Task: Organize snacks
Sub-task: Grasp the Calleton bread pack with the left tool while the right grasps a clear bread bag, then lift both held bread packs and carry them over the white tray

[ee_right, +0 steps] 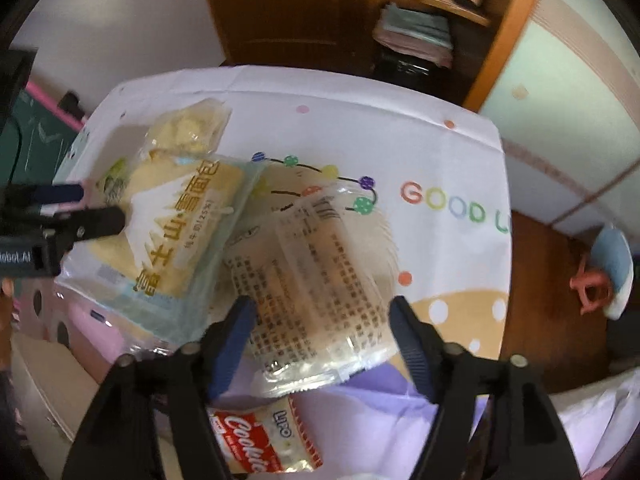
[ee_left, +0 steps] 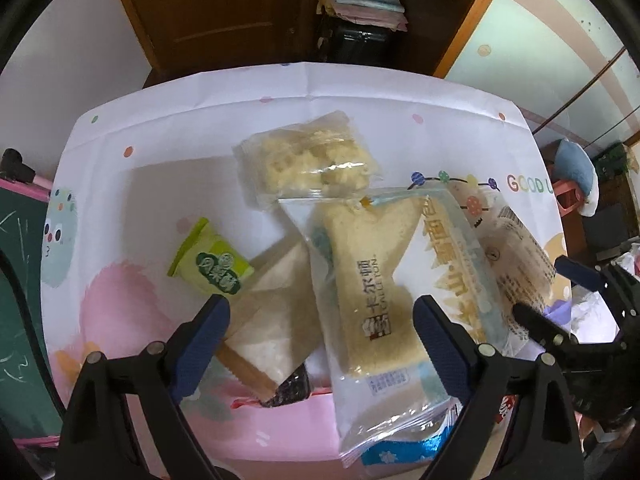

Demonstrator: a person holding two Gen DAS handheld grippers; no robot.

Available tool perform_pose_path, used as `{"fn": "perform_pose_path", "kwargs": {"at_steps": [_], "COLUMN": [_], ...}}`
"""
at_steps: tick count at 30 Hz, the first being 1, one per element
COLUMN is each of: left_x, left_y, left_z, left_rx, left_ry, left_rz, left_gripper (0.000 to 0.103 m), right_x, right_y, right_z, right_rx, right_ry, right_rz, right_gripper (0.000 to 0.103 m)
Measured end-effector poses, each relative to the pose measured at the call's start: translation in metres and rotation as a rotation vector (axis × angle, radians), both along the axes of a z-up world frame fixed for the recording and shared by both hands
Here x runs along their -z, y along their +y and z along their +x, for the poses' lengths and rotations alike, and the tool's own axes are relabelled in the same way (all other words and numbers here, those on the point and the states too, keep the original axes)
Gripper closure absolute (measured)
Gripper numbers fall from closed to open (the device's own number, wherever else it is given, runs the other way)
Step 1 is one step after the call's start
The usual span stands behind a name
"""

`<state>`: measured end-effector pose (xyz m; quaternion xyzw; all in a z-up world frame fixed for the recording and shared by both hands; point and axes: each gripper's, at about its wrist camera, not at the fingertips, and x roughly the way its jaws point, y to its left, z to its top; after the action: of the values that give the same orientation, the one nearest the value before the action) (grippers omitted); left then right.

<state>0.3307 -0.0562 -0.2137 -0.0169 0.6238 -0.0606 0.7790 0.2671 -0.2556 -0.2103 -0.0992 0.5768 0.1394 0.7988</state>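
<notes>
A pile of wrapped snacks lies on the dotted white tablecloth (ee_left: 192, 120). My left gripper (ee_left: 320, 336) is open and points down over a long bread pack (ee_left: 368, 304), with a triangular sandwich pack (ee_left: 272, 320) by its left finger. A small green snack (ee_left: 210, 264) and a clear bag of crumbly pastry (ee_left: 308, 164) lie beyond. My right gripper (ee_right: 324, 336) is open astride a clear pack with printed text (ee_right: 316, 280), and I see no pad pressing on it. Left of that lies a blue-edged bread pack (ee_right: 180, 224), with the left gripper (ee_right: 100, 204) above it. A red cookie pack (ee_right: 256, 440) lies under the right gripper.
A wooden cabinet (ee_left: 224, 12) with folded cloths (ee_left: 360, 0) stands behind the table. A green chalkboard (ee_left: 20, 280) leans at the left. To the right of the table's edge sits a pink stool (ee_right: 592, 284) with a blue cushion (ee_right: 612, 256). Bare cloth shows around the "GOOD" lettering (ee_right: 444, 204).
</notes>
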Motion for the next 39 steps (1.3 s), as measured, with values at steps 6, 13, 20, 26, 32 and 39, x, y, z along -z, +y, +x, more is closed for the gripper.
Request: {"fn": "perform_pose_path", "kwargs": {"at_steps": [6, 13, 20, 26, 32, 39], "left_x": [0.006, 0.013, 0.024, 0.027, 0.041, 0.037], "left_y": [-0.021, -0.049, -0.069, -0.083, -0.096, -0.094], "left_z": [0.003, 0.010, 0.012, 0.011, 0.006, 0.001], "left_rx": [0.033, 0.045, 0.015, -0.001, 0.064, 0.075], "left_ry": [0.023, 0.054, 0.044, 0.011, 0.010, -0.015], "left_rz": [-0.027, -0.043, 0.025, 0.107, 0.131, 0.115], "left_gripper": [0.011, 0.010, 0.000, 0.000, 0.000, 0.013], "right_x": [0.020, 0.032, 0.026, 0.026, 0.028, 0.037], "right_y": [0.012, 0.024, 0.015, 0.012, 0.014, 0.013], "right_z": [0.003, -0.007, -0.014, -0.010, -0.009, -0.001], "right_rx": [-0.050, -0.106, -0.061, -0.028, -0.026, -0.005], "right_ry": [0.005, -0.031, -0.041, -0.024, -0.012, 0.004], "right_rz": [-0.089, -0.150, -0.098, -0.080, -0.082, -0.070], "right_gripper": [0.013, 0.013, 0.023, 0.025, 0.021, 0.019]}}
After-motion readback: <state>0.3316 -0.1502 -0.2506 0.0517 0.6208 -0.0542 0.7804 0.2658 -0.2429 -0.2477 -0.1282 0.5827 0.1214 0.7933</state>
